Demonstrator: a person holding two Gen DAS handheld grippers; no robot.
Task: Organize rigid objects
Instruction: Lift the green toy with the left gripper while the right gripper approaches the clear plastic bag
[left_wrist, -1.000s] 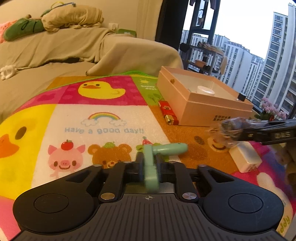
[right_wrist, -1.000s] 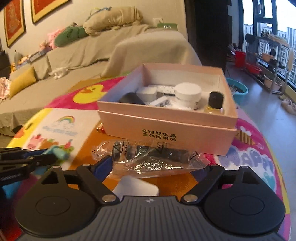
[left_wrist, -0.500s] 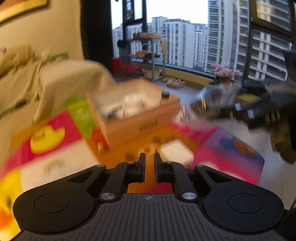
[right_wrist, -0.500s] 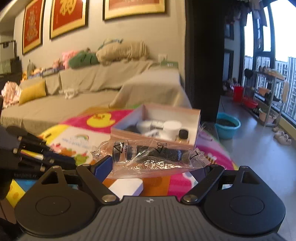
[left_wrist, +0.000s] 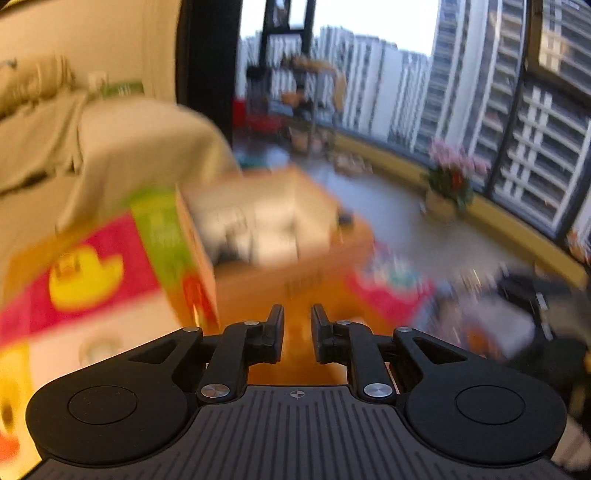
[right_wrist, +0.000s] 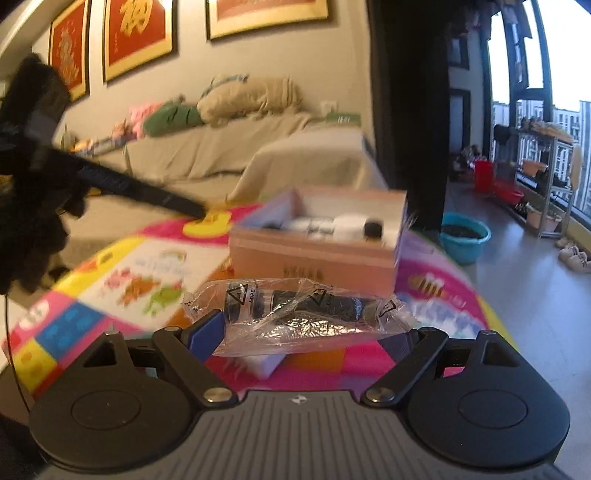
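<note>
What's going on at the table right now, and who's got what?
The right gripper holds a clear plastic bag with a dark item inside, lifted in front of the pink cardboard box, which already contains jars and bottles. The left gripper is empty, its jaws opening slightly with nothing between them, above the colourful mat.

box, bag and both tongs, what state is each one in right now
box: open-topped, items inside, on the mat
plastic bag: clamped endwise, lifted off the mat
right tongs: wide, gripping the bag
left tongs: empty, jaws just opening
white block: lying on the mat under the bag
</note>
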